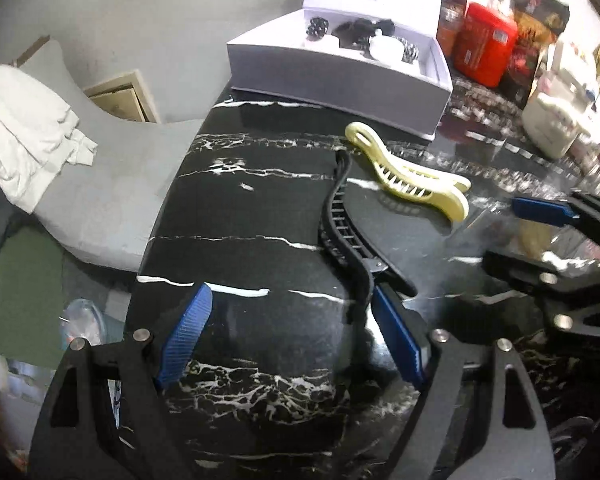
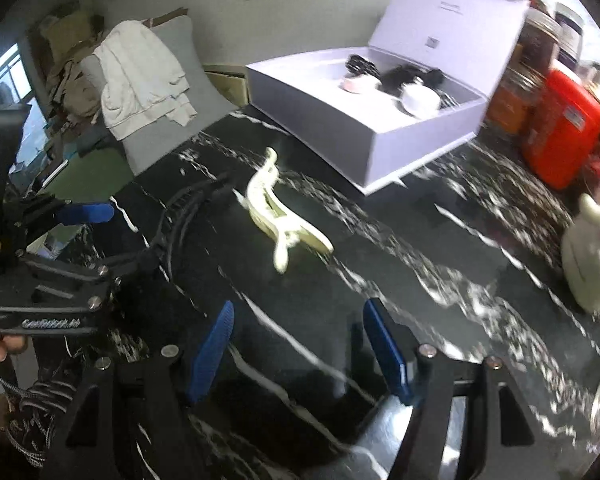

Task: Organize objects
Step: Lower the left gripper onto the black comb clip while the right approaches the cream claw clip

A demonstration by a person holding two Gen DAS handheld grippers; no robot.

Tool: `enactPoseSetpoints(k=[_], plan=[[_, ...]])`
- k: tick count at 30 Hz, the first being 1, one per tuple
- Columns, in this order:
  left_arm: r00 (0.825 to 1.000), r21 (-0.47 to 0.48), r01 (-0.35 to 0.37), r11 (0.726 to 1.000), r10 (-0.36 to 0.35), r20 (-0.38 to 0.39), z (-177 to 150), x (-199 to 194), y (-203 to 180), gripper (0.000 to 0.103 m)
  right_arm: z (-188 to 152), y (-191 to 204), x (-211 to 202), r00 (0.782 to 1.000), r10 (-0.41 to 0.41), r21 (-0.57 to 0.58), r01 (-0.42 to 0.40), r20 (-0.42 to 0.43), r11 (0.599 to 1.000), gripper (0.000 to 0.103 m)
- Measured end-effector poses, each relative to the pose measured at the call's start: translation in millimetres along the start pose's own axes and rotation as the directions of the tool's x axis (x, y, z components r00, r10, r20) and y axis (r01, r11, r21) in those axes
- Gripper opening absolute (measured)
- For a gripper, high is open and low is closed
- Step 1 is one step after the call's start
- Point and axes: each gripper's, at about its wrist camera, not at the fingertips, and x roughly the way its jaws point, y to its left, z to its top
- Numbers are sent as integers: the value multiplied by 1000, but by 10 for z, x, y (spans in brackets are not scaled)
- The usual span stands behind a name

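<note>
Black hair clip (image 1: 346,236) tail hidden behind left gripper (image 1: 290,340) — both fingers spread, empty.

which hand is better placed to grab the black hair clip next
Left. The left tongs are open with the black hair clip lying right beside their inner finger. The right tongs are also open but over bare table, with the clip off to their left.
</note>
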Motion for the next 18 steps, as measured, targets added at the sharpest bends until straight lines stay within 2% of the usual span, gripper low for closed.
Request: enactPoseSetpoints(k=[2,5,10,13,14,18], plan=[[999,-12,40,999,-39,18,22,-76,37,81,90,32,30,1000,0,-13,1,17,1000,69],[998,-9,48,999,-48,40,47,-164,58,81,206,62,99,1000,8,-36,-7,30,999,69],[996,-17,87,996,-86,37,72,-164,58,81,351,89,266,1000,6,-55,-7,-15,998,69],[992,-39,119,992,-118,38,96,-148,45,81,348,64,289,999,37,-50,-37,-14,998,69],[991,-38,127,991,-125,39,104,-144,31,81,336,46,292,999,46,-45,-46,-12,998,65],[989,-29,147,989,-146,34,137,-90,-82,81,275,-23,295,999,36,-42,-37,-16,998,35]])
